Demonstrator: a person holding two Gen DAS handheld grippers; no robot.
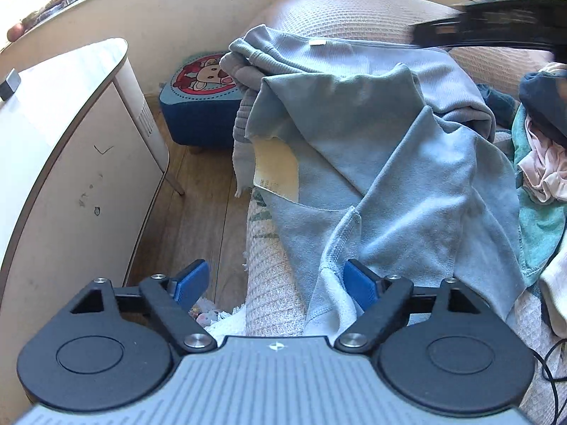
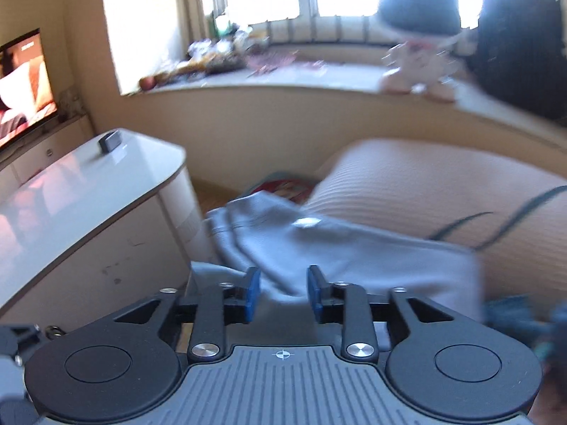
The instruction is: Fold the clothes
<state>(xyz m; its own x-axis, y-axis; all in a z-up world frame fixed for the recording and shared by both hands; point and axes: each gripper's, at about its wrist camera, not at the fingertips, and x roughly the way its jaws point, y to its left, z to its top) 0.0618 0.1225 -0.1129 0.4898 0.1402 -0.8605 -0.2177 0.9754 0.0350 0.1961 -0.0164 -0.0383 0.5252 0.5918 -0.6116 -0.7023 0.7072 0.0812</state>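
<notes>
So the sofa [image 1: 354,10] is taking up most of the view, with its waffle-textured cover, and the light blue garment [image 1: 372,148] is lying across it pretty rumpled, one sleeve or flap flopping over the body and a pale care label [image 1: 274,166] showing at the edge that is hanging toward the floor. Honestly the folding is looking barely started: nothing is lying flat or squared up, and a heap of other clothes [image 1: 542,163] is sitting off to the right waiting its turn. The white table [image 1: 71,113] is standing beside the sofa with nothing folded on it. The left gripper [image 1: 274,283] is hovering low over the garment's near hem, jaws wide apart and gripping nothing. The right gripper [image 2: 281,294] is showing its jaws partly apart too, the blue fabric blurring behind them, not pinched as far as I can tell.
</notes>
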